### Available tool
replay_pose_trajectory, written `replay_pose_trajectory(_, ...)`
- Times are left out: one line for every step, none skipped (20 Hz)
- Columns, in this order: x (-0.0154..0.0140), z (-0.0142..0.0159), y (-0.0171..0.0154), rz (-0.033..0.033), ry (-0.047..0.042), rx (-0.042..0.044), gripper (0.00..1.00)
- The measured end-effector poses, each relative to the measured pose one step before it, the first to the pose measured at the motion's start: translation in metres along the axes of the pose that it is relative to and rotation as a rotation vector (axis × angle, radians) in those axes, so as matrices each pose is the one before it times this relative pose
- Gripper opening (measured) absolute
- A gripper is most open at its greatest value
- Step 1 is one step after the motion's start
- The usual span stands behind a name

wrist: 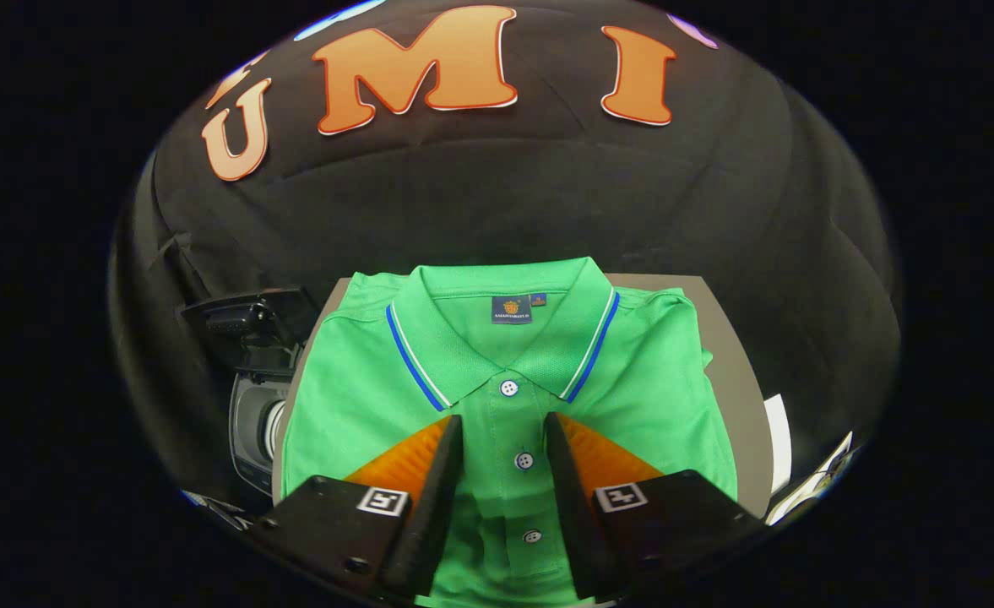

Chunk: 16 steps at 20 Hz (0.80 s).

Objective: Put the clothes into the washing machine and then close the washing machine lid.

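A folded green polo shirt (361, 397) with a blue-and-white striped collar lies flat on a grey table (737, 380). Its button placket runs straight between my fingers. My gripper (503, 426) hovers over the shirt's lower chest, open, with a gap of shirt fabric showing between the two fingers and nothing pressed by them. To the left of the table, lower down, sits the small washing machine (252, 405), with its dark lid (243, 317) raised and its round opening facing this way.
The black booth cloth rises right behind the table. White sheets or cards (779, 439) lie off the table's right edge. The washing machine stands close against the table's left side.
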<state>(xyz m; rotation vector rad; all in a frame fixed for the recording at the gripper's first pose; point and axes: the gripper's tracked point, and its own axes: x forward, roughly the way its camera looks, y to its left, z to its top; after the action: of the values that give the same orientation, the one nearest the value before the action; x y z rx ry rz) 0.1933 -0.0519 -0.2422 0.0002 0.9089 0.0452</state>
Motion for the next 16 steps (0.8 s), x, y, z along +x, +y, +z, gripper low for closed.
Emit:
replay_pose_trajectory(0.00016, 0.00051, -0.00263, -0.00299, 0.00031, -0.00934, 0.62)
replay_pose_trajectory(-0.00009, 0.00043, -0.00245, -0.00498, 0.00165, -0.00123, 0.57)
replay_pose_trajectory(-0.00062, 0.00009, 0.00153, -0.00002, 0.00726, 0.00397, 0.52)
replay_pose_trajectory(-0.00094, -0.00029, 0.00169, 0.0018, 0.0108, 0.00432, 0.45)
replay_pose_trajectory(-0.00143, -0.00021, 0.00226, 0.00998, 0.01057, -0.00239, 0.38)
replay_pose_trajectory(-0.0021, 0.00014, 0.00326, 0.00594, -0.00265, 0.01471, 0.3)
replay_pose_trajectory(0.00471, 0.00111, 0.00078, -0.0098, -0.01451, -0.00521, 0.23)
replay_pose_trajectory(-0.00121, -0.00312, -0.00158, -0.00852, 0.01164, -0.02403, 0.23)
replay_pose_trajectory(0.00018, 0.00339, -0.00229, -0.01198, -0.01299, -0.00441, 0.23)
replay_pose_trajectory(-0.0002, -0.00092, 0.00181, -0.00107, 0.00157, 0.00453, 0.23)
replay_pose_trajectory(0.00041, 0.00236, 0.00218, 0.0085, -0.0185, 0.01375, 0.23)
replay_pose_trajectory(0.00147, -0.00089, 0.00049, 0.00051, -0.00955, 0.01873, 0.18)
replay_pose_trajectory(-0.00026, 0.00159, 0.00024, 0.00109, -0.01907, 0.01083, 0.12)
replay_pose_trajectory(-0.00066, 0.00116, -0.00055, 0.00174, -0.01324, 0.01402, 0.12)
replay_pose_trajectory(0.00016, 0.00199, 0.00109, 0.00279, -0.01911, 0.01306, 0.12)
replay_pose_trajectory(-0.00297, 0.00146, 0.00015, 0.00138, -0.01974, 0.00213, 0.12)
